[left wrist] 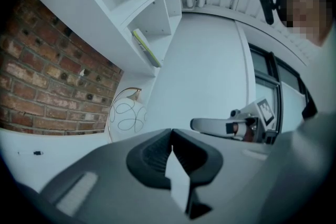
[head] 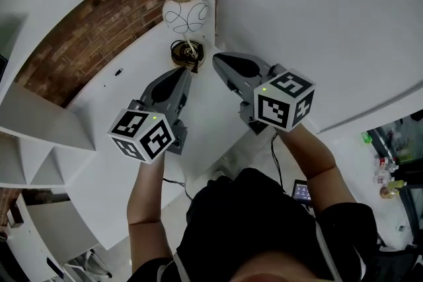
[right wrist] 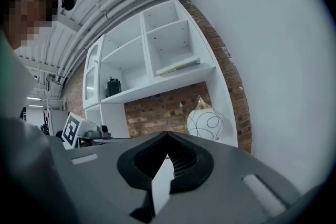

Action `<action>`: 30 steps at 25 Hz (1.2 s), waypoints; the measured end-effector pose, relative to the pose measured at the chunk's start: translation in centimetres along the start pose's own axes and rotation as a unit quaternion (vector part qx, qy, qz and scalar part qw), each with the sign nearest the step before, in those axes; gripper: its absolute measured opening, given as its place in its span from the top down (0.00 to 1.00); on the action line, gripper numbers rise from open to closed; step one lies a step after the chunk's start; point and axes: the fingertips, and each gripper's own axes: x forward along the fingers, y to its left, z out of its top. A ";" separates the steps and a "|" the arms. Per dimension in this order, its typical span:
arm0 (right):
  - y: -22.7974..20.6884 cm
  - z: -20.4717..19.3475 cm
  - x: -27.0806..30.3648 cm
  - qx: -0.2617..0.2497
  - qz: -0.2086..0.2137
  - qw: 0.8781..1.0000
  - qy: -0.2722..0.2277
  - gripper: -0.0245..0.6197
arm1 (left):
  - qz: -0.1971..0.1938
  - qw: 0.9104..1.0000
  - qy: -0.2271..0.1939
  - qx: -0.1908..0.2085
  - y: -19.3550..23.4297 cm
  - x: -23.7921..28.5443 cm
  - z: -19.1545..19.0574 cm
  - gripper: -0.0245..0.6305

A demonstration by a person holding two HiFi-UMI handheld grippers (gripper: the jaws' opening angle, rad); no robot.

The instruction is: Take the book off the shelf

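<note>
Both grippers empty, jaws pressed together: left gripper (left wrist: 171, 131), right gripper (right wrist: 167, 134). Book (right wrist: 178, 66) lies flat on the shelf (right wrist: 157, 86), above the lamp (right wrist: 205, 123). We risk knocking the lamp on the reach, or shoving the book back if the jaws are not opened first.

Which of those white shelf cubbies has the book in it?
The lower right cubby, just above the round lamp; the book lies flat there.

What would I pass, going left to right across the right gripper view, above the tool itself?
Marker cube → dark box on the shelf → book → round lamp → white wall.
</note>
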 end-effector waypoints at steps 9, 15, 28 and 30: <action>-1.4 4.5 1.9 -0.015 0.042 0.999 -0.025 0.96 | 0.028 0.999 -0.027 0.033 0.7 1.4 4.3 0.95; -2.9 7.4 2.5 -0.034 0.069 0.997 -0.029 0.96 | 0.064 0.996 -0.040 0.043 1.0 2.9 6.8 0.95; -7.1 13.3 5.4 -0.015 0.059 0.996 -0.062 0.96 | 0.116 0.984 -0.137 0.013 2.2 5.9 13.8 0.95; -7.2 14.1 6.0 -0.010 0.062 0.996 -0.062 0.96 | 0.117 0.981 -0.154 -0.010 2.7 6.0 14.7 0.95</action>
